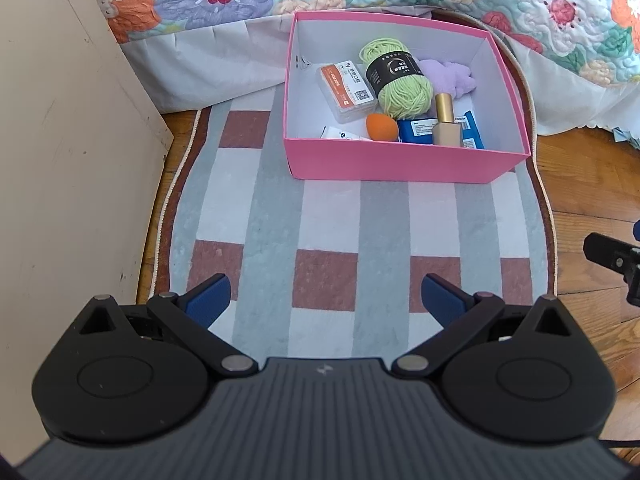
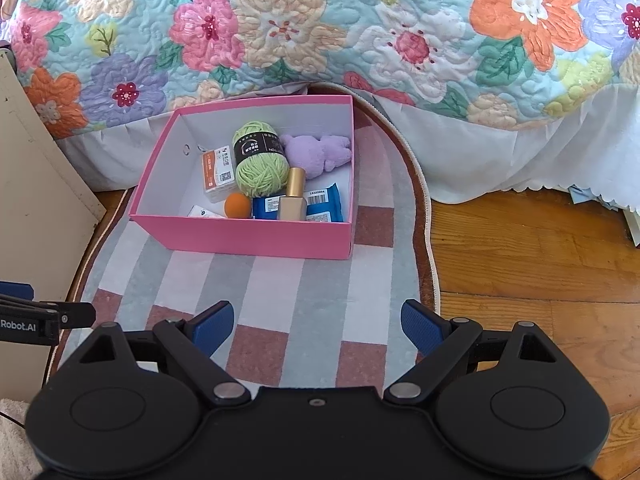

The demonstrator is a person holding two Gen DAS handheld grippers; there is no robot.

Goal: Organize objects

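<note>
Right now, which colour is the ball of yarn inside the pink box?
The ball of yarn is light green with a black label band; the left wrist view shows it best.

Wooden floor point(image 2: 520, 264) is carrying a checked rug point(image 2: 280, 280), grey, white and brick-red squares. Pink box point(image 2: 256, 236) is sitting directly on the rug, toward its far end. Beyond the box, a bed's white skirt point(image 2: 480, 152) is hanging down to the floor.
</note>
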